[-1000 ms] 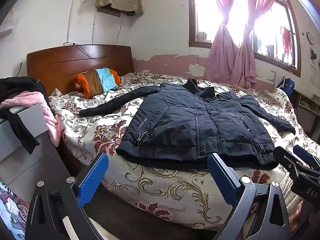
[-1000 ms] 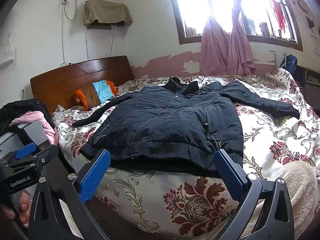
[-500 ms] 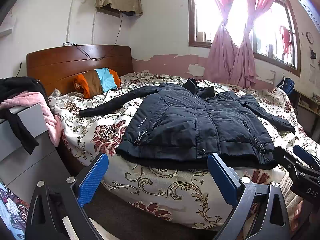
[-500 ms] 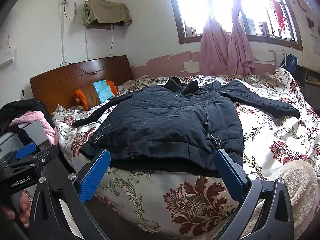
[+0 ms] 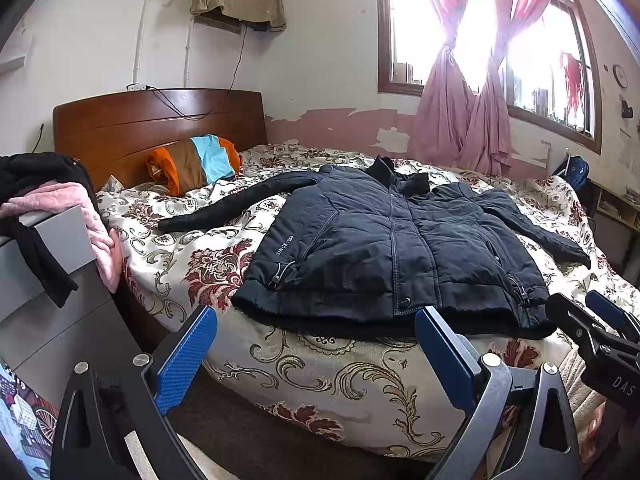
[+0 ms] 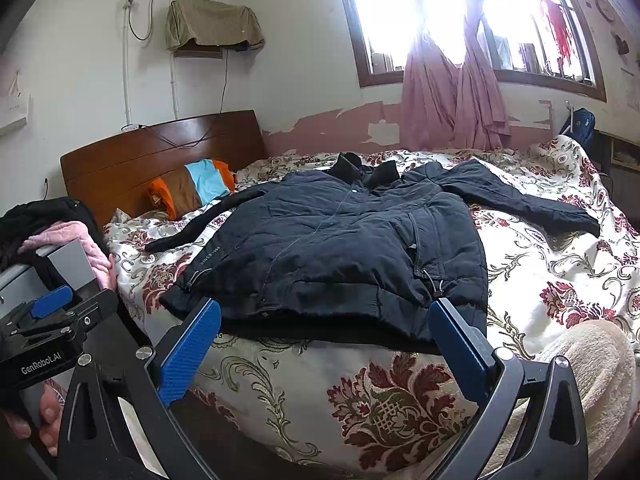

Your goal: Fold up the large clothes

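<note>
A dark navy padded jacket (image 5: 384, 244) (image 6: 340, 248) lies flat, front up, on the floral bedspread (image 5: 192, 256) (image 6: 532, 264), both sleeves spread out sideways and its hem at the bed's near edge. My left gripper (image 5: 316, 340) is open, held in front of the hem with nothing between its blue pads. My right gripper (image 6: 324, 340) is open too, just short of the hem, and touches nothing. The right gripper's body (image 5: 596, 344) shows at the right edge of the left wrist view. In the right wrist view the left gripper's body (image 6: 44, 332) sits at the left.
A wooden headboard (image 5: 156, 120) stands at the bed's left end with an orange, brown and blue bundle (image 5: 196, 162) against it. A grey cabinet (image 5: 44, 280) draped with pink and black clothes stands close on the left. A cream fleece blanket (image 6: 580, 364) hangs at the near right corner.
</note>
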Motion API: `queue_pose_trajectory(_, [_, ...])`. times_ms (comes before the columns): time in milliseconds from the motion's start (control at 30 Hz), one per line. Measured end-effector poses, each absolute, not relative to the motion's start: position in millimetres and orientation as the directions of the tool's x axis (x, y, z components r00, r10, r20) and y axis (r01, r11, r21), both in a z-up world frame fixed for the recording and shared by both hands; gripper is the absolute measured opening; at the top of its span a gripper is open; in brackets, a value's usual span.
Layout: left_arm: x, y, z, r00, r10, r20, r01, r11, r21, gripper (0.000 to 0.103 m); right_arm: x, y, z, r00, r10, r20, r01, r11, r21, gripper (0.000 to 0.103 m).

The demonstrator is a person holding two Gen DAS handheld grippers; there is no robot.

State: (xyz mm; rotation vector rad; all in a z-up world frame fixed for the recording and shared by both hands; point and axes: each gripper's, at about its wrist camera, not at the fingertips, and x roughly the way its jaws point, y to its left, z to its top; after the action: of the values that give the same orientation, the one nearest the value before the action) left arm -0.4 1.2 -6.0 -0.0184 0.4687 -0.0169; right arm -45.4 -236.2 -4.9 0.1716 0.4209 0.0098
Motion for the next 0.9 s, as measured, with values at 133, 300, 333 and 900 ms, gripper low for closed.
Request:
queue_pose_trajectory(133, [0, 1, -6, 0.892, -0.021, -0.452, 0.012, 1.0, -0.021, 0.1, -45, -236, -5, 0.912, 0.046, -0.407, 0.025, 0.985, 0.168, 0.102])
queue_pose_trajectory(300, [0, 1, -6, 0.891, -0.025, -0.454, 0.016, 1.0, -0.023, 0.1, -44, -236, -6, 0.912, 0.048, -0.407, 0.024, 0.985, 0.171, 0.102])
queue_pose_trajectory(333, [0, 1, -6, 0.891, -0.024, -0.454, 0.016, 1.0, -0.023, 0.1, -44, -236, -6, 0.912, 0.051, -0.408, 0.022, 0.985, 0.172, 0.102])
queue_pose_trajectory(900, [52, -46, 14, 0.826, -0.082, -0.557, 0.067, 0.997, -0.048, 0.1, -34, -332, 30, 0.931, 0.094, -0.354, 0.012, 0.958, 0.286, 0.102])
